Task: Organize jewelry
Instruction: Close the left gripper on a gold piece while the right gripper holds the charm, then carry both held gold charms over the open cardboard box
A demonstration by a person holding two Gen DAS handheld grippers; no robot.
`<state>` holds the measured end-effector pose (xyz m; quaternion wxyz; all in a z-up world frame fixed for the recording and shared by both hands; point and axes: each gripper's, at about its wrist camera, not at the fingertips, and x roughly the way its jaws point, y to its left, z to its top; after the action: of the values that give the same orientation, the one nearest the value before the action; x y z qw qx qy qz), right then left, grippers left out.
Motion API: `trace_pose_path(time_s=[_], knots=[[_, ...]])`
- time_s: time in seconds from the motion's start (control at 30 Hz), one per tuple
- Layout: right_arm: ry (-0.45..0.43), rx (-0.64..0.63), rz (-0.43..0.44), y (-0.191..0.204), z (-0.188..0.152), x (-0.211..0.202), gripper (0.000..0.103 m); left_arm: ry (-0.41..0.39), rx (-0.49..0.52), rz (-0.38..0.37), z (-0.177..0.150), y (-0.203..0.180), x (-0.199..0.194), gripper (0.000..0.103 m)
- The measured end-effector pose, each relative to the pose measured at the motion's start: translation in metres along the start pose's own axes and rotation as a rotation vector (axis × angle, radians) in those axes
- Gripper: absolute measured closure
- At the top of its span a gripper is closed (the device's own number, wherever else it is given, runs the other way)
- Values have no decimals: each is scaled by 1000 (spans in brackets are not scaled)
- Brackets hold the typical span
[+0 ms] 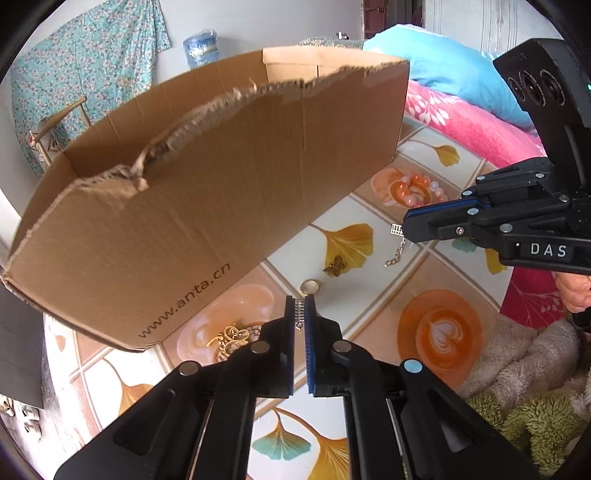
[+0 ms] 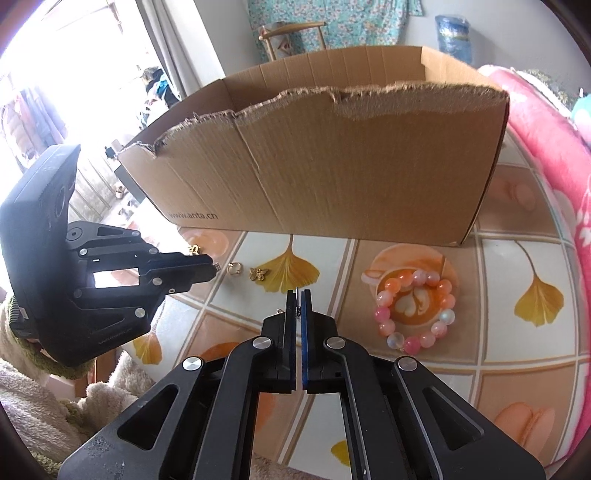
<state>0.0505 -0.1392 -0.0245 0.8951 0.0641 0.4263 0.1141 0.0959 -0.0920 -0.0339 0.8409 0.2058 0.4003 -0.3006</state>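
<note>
A torn brown cardboard box (image 1: 192,206) stands on the patterned tablecloth (image 1: 373,306); it also shows in the right wrist view (image 2: 351,177). My left gripper (image 1: 300,314) is shut on a small silver piece of jewelry (image 1: 300,313), just short of a gold ring (image 1: 310,286). My right gripper (image 1: 404,227) is shut on a gold chain bracelet (image 1: 397,253) that hangs from its tip. A gold butterfly charm (image 1: 335,266) lies between them. A pink and orange bead bracelet (image 2: 415,308) lies right of my right gripper (image 2: 299,295).
A gold filigree piece (image 1: 232,338) lies by the box's near corner. Pink and blue bedding (image 1: 469,110) borders the cloth at the right. Fluffy beige and green fabric (image 1: 524,387) lies at the lower right. A chair (image 2: 291,35) stands behind the box.
</note>
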Motion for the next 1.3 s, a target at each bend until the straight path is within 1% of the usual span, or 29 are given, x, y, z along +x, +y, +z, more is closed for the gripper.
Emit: trace_pose_path(time_s=[0.2,0.3,0.4,0.47,0.53,0.63,0.67,0.73,0.8,0.87,0.93,1.0,1.07,1.1,1.13,1.2,1.3], knots=[[-45,-16,-13,10,2,-17,103,-53,-45,22,-4,6,-26,99],[-90,-32,-10,17,10,-31,103,-110,-67,39,-2,10,-49,99],[-167,-96,-11,29,26,-54,103,-185,-80,46,7,16,-78,99],[-218,-139,6,35,39,-70,103,-238,-84,48,16,22,-97,99],[-272,-175,54,40,57,-86,103,-292,-88,79,27,31,-116,99],[-313,-191,123,38,89,-95,103,-353,-124,89,50,54,-130,99],[-318,-195,138,35,100,-94,103,-356,-122,94,57,61,-129,98],[-306,-193,174,30,121,-88,103,-326,-128,92,71,76,-118,98],[-260,-184,201,23,144,-75,103,-273,-133,75,84,91,-102,98],[-193,-165,211,14,164,-56,103,-179,-153,41,97,113,-77,98],[-98,-127,209,5,179,-28,103,-88,-180,15,105,127,-53,98],[-18,-95,200,0,188,-4,103,4,-211,8,110,143,-29,98],[54,-64,203,-8,192,18,103,72,-244,-39,114,153,-9,98],[94,-49,216,-12,193,29,103,95,-244,-56,116,154,-2,98],[120,-39,210,-14,193,36,103,119,-239,-71,119,155,4,98],[157,-52,175,-15,192,48,102,166,-205,-68,124,148,14,98],[196,-32,178,-20,193,58,99,212,-168,-61,129,143,26,98]])
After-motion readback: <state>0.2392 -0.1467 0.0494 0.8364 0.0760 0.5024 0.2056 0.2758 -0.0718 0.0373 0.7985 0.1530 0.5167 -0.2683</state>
